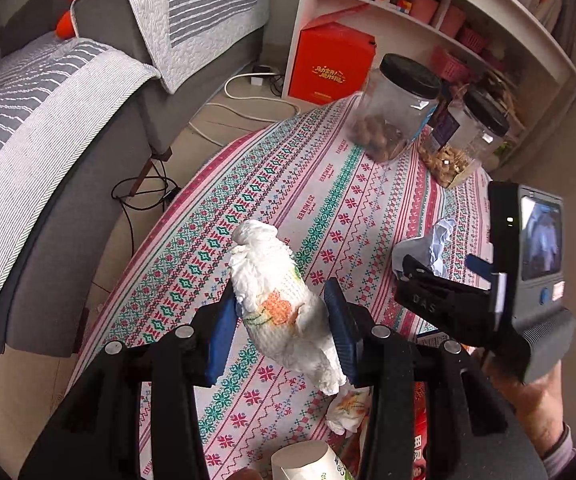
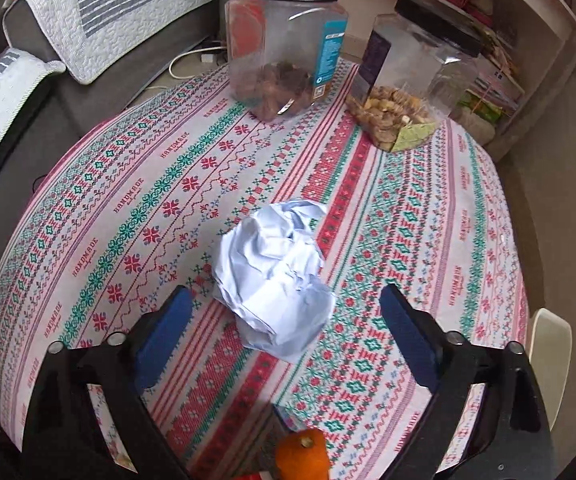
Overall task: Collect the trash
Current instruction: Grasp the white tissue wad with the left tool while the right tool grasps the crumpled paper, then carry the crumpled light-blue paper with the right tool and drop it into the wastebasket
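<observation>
While left gripper (image 1: 284,320) clamps soft tissue wad (image 1: 284,304), crumpled paper ball (image 2: 274,280) lies angular.

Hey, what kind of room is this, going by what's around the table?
Most likely a home living room. A grey sofa with striped quilted covers sits beside the table, which has a patterned cloth; a white shelf unit holds toys and baskets, and snack jars stand on the table.

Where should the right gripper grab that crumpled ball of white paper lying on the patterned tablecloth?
Probably across the widest middle of the crumpled white paper ball, coming down from above. It lies loose on the patterned tablecloth, rounded with no handle, already between the right gripper fingers, which have just been closing but do not touch it yet.
</observation>
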{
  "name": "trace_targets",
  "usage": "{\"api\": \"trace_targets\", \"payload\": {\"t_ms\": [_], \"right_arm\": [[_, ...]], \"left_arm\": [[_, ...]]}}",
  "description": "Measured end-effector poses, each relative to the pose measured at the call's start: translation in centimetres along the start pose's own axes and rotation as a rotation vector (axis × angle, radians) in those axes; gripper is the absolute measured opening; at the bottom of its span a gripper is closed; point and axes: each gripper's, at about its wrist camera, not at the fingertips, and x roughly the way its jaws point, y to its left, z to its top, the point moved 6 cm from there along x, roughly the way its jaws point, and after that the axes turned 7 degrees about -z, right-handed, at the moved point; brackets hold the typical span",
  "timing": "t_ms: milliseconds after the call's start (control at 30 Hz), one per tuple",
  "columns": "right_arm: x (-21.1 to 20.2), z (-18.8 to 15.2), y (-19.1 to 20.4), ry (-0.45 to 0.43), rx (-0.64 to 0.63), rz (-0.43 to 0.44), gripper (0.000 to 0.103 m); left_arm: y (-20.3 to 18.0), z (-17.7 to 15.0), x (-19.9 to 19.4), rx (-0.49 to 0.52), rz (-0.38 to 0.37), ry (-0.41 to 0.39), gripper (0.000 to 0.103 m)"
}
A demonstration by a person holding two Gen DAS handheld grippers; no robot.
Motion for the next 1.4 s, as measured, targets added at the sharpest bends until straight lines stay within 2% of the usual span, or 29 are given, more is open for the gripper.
{"api": "trace_targets", "payload": {"t_ms": [33,67,100,167,233,400,733,1067,1400], "right_arm": [[0.6,0.0,0.3,0.037,0.007,0.026,0.049],[1.0,0.0,0.3,0.05,0.02,0.015,0.031],[0.9,0.2,0.0,0.032,0.033,-0.008,0.025],[0.3,0.3,-0.2,0.014,0.064,0.026,0.019],[-0.7,0.4,-0.4,-0.003,0.095,0.063,0.019],[-4.4,1.3,-0.4,-0.092,0.094,0.081,0.018],[-10.4,0.6,-1.9,-0.239,0.089,0.119,0.018],[-13.5,-1.9,-6.3,-0.332,0.111,0.13,0.019],[-12.3,-3.9,-10.6,-0.353,0.175,0.12,0.019]], "left_arm": [[0.4,0.1,-0.2,-0.009,-0.005,-0.002,0.043],[0.7,0.2,-0.3,-0.019,-0.01,-0.002,0.043],[1.1,0.2,-0.3,-0.031,-0.016,0.001,0.043],[1.8,0.2,-0.3,-0.058,-0.026,0.009,0.043],[2.6,0.3,-0.2,-0.082,-0.031,0.014,0.043],[3.3,0.4,-0.6,-0.105,-0.028,0.001,0.043],[2.9,0.5,-1.4,-0.099,-0.017,-0.044,0.043],[0.4,0.7,-2.0,-0.057,-0.025,-0.133,0.043],[-3.0,0.6,-0.9,-0.016,-0.042,-0.157,0.043]]}}
